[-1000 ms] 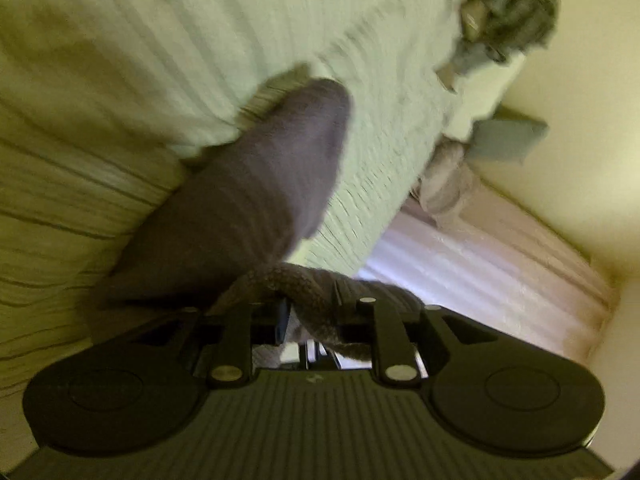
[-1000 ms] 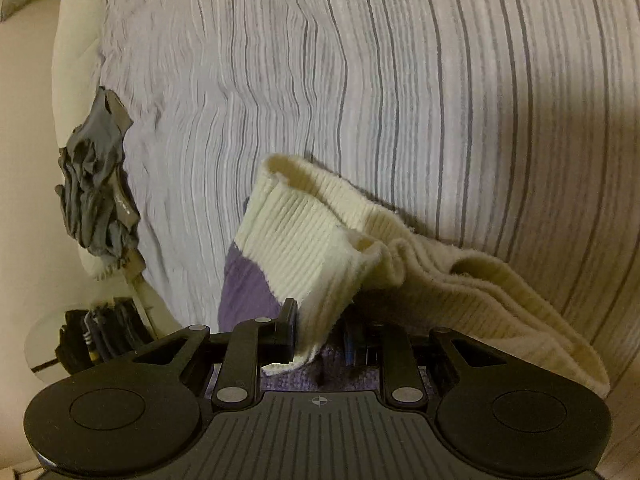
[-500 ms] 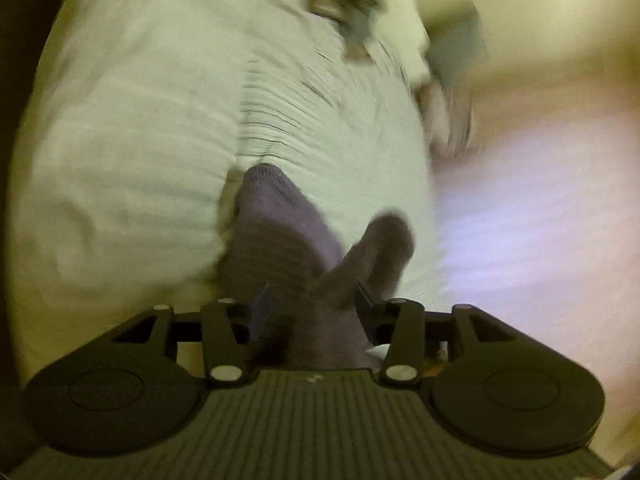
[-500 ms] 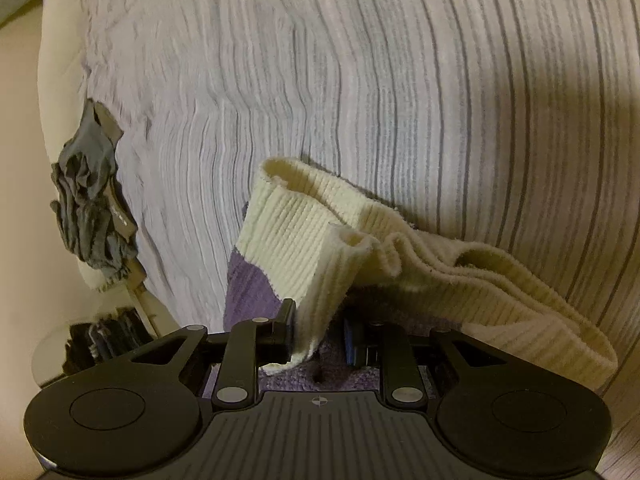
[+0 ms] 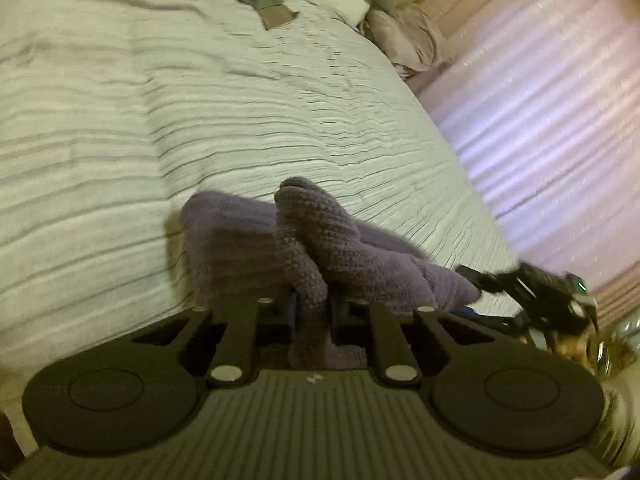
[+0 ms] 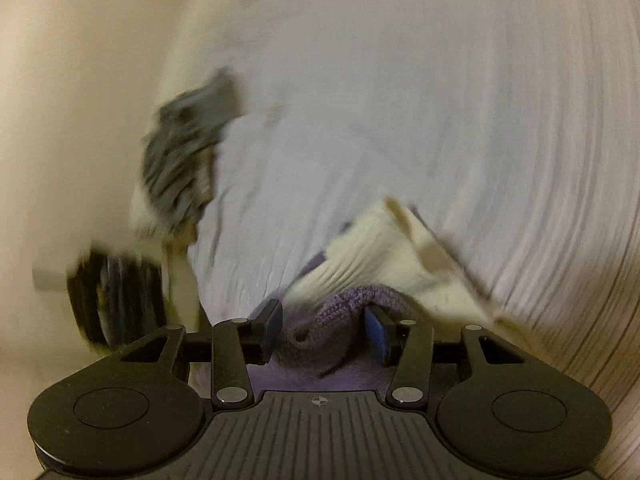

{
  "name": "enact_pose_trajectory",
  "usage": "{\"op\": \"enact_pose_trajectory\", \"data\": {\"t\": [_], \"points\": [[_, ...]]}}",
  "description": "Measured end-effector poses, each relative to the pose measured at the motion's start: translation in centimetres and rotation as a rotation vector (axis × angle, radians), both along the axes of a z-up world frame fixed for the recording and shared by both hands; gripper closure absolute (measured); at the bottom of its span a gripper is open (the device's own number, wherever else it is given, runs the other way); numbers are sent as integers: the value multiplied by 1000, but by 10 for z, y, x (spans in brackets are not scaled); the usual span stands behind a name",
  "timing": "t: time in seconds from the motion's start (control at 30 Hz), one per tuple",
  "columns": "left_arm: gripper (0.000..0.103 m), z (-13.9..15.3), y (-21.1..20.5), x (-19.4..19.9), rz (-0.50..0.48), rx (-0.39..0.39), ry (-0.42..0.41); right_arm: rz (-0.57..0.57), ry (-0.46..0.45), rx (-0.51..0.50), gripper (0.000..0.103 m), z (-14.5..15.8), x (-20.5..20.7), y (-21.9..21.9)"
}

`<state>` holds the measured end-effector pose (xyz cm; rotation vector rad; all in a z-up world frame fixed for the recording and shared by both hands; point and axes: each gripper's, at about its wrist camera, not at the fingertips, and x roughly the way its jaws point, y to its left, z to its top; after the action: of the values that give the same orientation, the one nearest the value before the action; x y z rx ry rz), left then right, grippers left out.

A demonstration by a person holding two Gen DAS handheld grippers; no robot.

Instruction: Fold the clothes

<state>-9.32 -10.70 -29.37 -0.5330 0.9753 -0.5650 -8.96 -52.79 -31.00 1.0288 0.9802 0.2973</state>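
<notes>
No words, labels, brand names or numbers can be read in either view. The only sign is a small crosshair mark, a circle cut by a cross, printed on the ribbed black body of the right tool (image 6: 323, 330), just behind its fingers. A faint pale mark sits at the same spot on the left tool (image 5: 311, 306), too blurred to make out.

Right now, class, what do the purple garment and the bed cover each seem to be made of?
Purple garment: chunky knitted yarn, likely wool or acrylic; matte, with visible loop stitches. Bed cover: thin woven fabric, perhaps cotton, with a crinkled, finely striped surface.
</notes>
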Motion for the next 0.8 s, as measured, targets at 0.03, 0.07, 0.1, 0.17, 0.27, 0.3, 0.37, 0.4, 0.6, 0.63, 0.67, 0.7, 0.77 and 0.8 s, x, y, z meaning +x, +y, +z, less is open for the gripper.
{"op": "enact_pose_trajectory", "data": {"t": [0.03, 0.07, 0.1, 0.17, 0.27, 0.3, 0.37, 0.4, 0.6, 0.63, 0.67, 0.7, 0.77, 0.8], "points": [[91, -2, 1, 0, 3, -7, 8, 34, -75, -95, 55, 12, -6, 3], [91, -4, 2, -1, 7, -14, 16, 72, -153, -194, 55, 24, -11, 7], [91, -5, 4, 1, 10, -23, 23, 109, -205, -259, 55, 30, -15, 10], [91, -8, 7, 4, 16, -45, 37, 186, -283, -357, 55, 39, -18, 16], [89, -10, 10, 6, 24, -64, 55, 271, -291, -354, 55, 24, -7, 20], [89, -11, 11, 6, 26, -70, 61, 279, -288, -357, 54, 16, -3, 20], [86, -14, 14, 8, 34, -84, 78, 289, -271, -344, 54, -2, 8, 21], [86, -16, 15, 9, 37, -93, 85, 286, -254, -308, 54, -11, 15, 21], [94, -8, 19, 9, 47, -122, 7, 301, -256, -200, 88, -23, 29, 20], [94, -4, 19, 8, 49, -121, -23, 287, -282, -225, 89, -16, 28, 22], [94, 1, 18, 7, 47, -113, -63, 266, -307, -249, 89, -10, 29, 24], [94, 3, 17, 9, 51, -102, -88, 246, -333, -273, 89, -3, 30, 26], [94, 4, 15, 15, 72, -80, -112, 215, -367, -334, 90, 8, 34, 33], [94, 0, 15, 18, 86, -74, -105, 205, -376, -372, 90, 12, 38, 37]]}}
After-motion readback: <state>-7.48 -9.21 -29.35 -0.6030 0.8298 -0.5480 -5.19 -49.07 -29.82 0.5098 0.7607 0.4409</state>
